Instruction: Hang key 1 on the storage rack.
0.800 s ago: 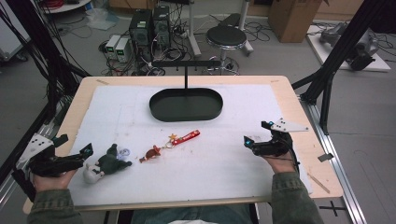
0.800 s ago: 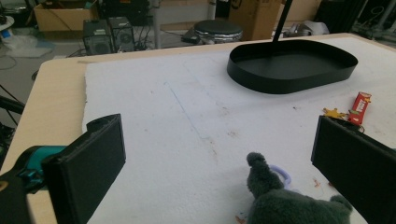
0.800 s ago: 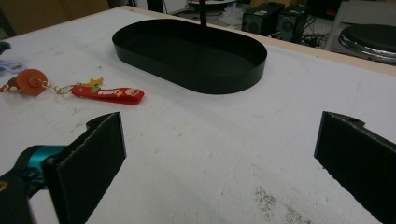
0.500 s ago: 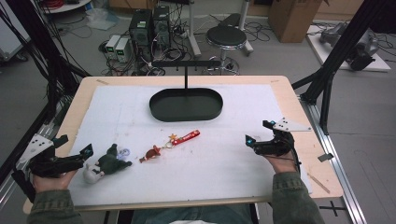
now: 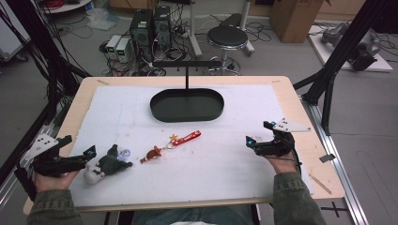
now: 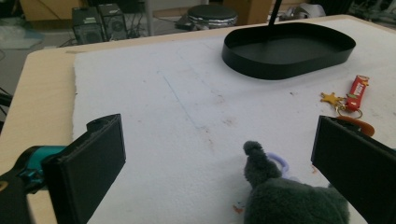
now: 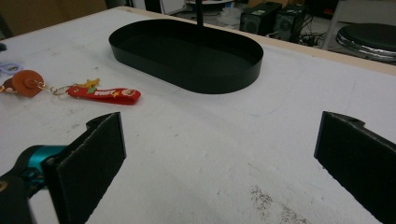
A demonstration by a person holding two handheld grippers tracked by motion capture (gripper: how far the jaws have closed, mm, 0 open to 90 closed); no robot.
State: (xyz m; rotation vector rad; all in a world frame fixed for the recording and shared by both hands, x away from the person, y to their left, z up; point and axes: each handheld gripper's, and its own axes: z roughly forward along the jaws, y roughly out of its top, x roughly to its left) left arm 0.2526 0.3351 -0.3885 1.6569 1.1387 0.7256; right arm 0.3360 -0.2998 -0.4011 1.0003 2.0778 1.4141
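One grey plush toy lies on the table right at the tip of the left tool, partly between its two spread jaws in the left gripper view, and neither pad presses on it. The left tool is released. A small white piece sits against the toy on the side nearer the person. One keychain, with a red strap, a gold star and a brown charm, lies just beyond the toy, between the two tools. One black oval tray stands farther off, ahead of both. The right tool is released too, jaws wide over bare white mat, well apart from the toy.
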